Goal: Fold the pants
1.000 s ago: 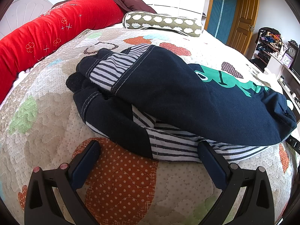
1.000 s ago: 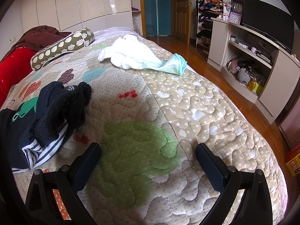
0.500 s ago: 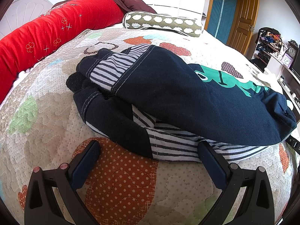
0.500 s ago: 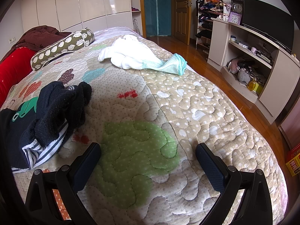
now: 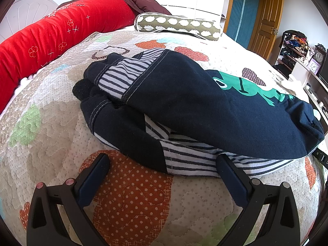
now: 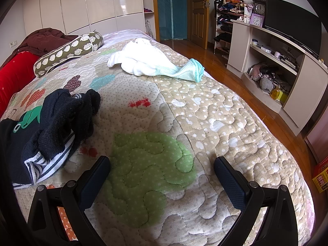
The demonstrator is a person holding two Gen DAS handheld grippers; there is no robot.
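Two grippers, both spread wide and empty. Left gripper (image 5: 162, 176) sits right at the near edge of the navy pants (image 5: 184, 106), which run lengthways left-to-right across the quilt (image 5: 41, 127); right gripper (image 6: 162, 174) faces bare bedding, pants off to its left.

A lived-in home bedroom: a bed under a patchwork quilt (image 6: 205, 123), a red bolster (image 5: 51, 34) along its side, glossy white wardrobes (image 6: 88, 6), a television (image 6: 293, 22) on a cluttered shelf unit (image 6: 266, 61), clocks (image 6: 260, 8) and a wooden door (image 6: 198, 10).
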